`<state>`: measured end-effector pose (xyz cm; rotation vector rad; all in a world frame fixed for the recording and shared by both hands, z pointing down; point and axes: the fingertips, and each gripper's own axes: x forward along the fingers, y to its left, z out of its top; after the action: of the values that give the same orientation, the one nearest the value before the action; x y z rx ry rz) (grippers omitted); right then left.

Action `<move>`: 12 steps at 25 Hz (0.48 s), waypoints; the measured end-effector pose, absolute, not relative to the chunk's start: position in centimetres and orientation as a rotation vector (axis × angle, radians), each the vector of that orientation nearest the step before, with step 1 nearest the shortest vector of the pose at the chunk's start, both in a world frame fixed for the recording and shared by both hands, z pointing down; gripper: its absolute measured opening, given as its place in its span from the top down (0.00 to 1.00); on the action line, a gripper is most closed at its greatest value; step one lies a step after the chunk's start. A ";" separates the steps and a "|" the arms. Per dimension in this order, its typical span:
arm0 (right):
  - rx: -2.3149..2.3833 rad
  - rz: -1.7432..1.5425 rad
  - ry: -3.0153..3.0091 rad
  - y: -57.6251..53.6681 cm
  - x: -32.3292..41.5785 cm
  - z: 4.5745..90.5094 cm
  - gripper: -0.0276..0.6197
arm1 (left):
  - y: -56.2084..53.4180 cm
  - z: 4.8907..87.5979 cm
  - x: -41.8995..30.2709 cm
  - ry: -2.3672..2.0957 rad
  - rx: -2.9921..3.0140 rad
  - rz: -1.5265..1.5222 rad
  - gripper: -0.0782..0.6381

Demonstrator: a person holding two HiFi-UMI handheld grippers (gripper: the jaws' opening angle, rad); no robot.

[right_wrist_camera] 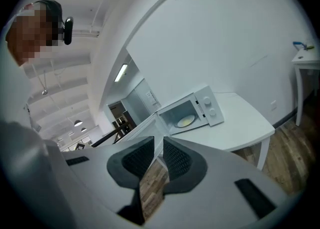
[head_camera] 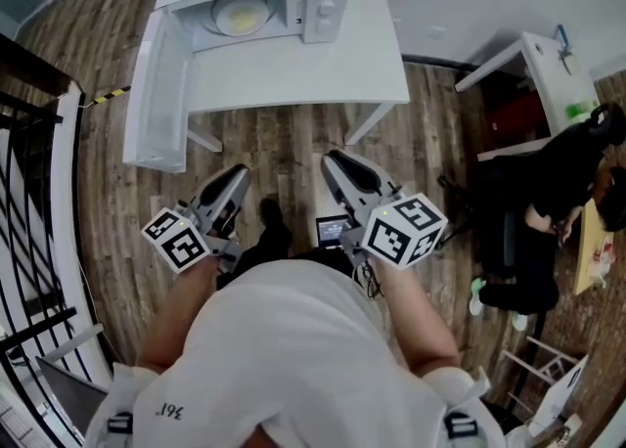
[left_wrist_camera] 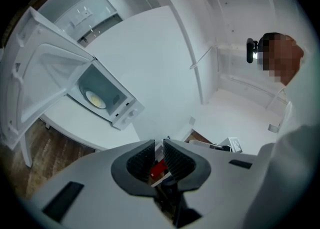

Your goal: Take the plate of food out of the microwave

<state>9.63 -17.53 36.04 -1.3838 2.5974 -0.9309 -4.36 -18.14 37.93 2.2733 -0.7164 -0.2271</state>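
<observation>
The white microwave [head_camera: 318, 8] stands on a white table [head_camera: 323, 69] with its door [head_camera: 156, 94] swung wide open to the left. Inside lies a plate of yellow food [head_camera: 240, 16]. Both grippers are held close to the person's body over the wooden floor, well short of the table. The left gripper [head_camera: 238, 177] and the right gripper [head_camera: 335, 160] point toward the microwave. In the left gripper view the jaws [left_wrist_camera: 159, 143] stand a narrow gap apart with nothing between them, the plate [left_wrist_camera: 95, 100] far off. The right gripper [right_wrist_camera: 158, 140] looks the same, with the plate [right_wrist_camera: 186, 121] distant.
A black stair railing [head_camera: 29, 192] runs along the left. At the right a person in black [head_camera: 567, 182] sits by a white desk [head_camera: 533, 55]. Wooden floor [head_camera: 284, 153] lies between the grippers and the table's front edge.
</observation>
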 end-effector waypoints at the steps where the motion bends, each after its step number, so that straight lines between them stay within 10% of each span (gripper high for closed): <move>1: -1.396 -0.931 2.589 -18.8 9.2 36.0 0.87 | -19.5 37.9 -4.7 -0.718 2.281 -0.218 0.81; 12: -1.472 -0.934 2.555 -26.2 6.6 36.2 0.87 | -27.1 38.5 -6.4 -0.676 2.300 -0.167 0.81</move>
<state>6.65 -26.24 36.17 -1.4716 2.5547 -0.9344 -6.42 -27.14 38.55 2.2998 -0.6763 -0.1671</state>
